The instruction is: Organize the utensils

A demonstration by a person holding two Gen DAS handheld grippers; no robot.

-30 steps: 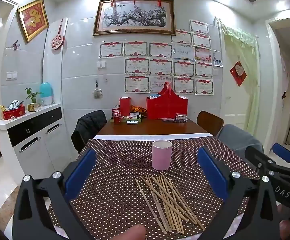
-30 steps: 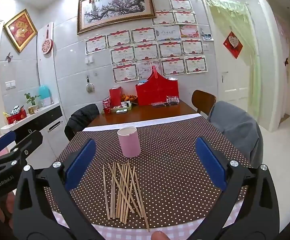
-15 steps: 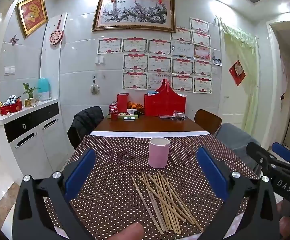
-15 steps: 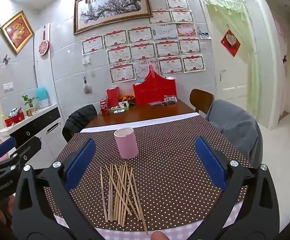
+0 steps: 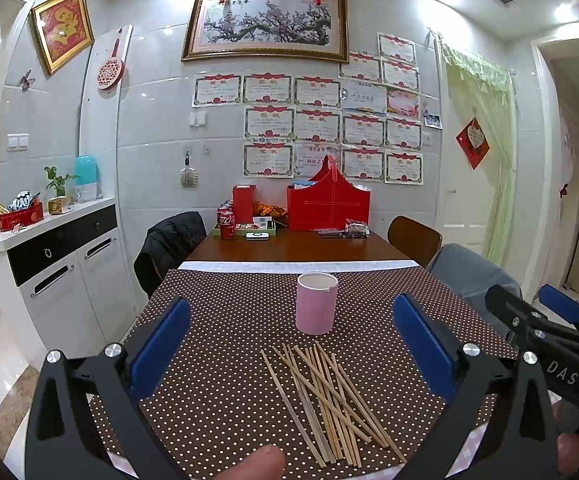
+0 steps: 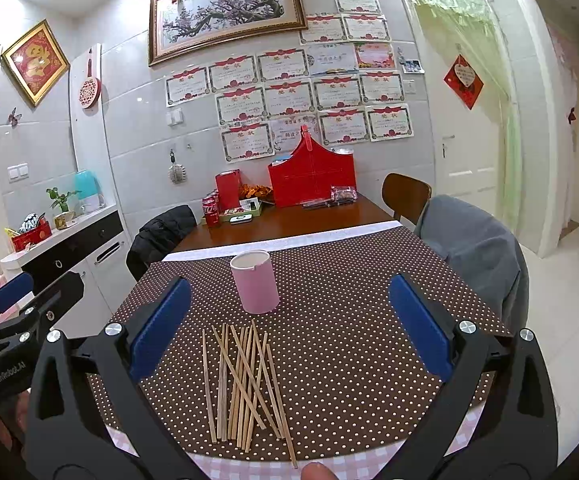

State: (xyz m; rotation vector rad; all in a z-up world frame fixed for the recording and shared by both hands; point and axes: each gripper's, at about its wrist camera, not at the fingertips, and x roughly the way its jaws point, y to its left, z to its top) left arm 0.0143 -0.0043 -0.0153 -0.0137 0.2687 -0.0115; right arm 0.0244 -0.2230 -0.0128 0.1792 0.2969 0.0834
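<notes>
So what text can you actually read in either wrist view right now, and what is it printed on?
"DAS": white letters on the right gripper, seen in the left wrist view.
"GenRobot.AI": white letters on the left gripper, seen in the right wrist view.
Red cans at the table's far end: white script logo, too small to read.
Wall certificates: red headings and body text, too blurred to read.

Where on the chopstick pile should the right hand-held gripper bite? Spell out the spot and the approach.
Probably the outermost chopstick, which lies apart from the crossed pile of chopsticks. Bring the right hand-held gripper down from above, fingers straddling its thin width near mid-length. It lies flat on the tablecloth, so a side approach finds no purchase. The pink cup stands clear behind.
</notes>
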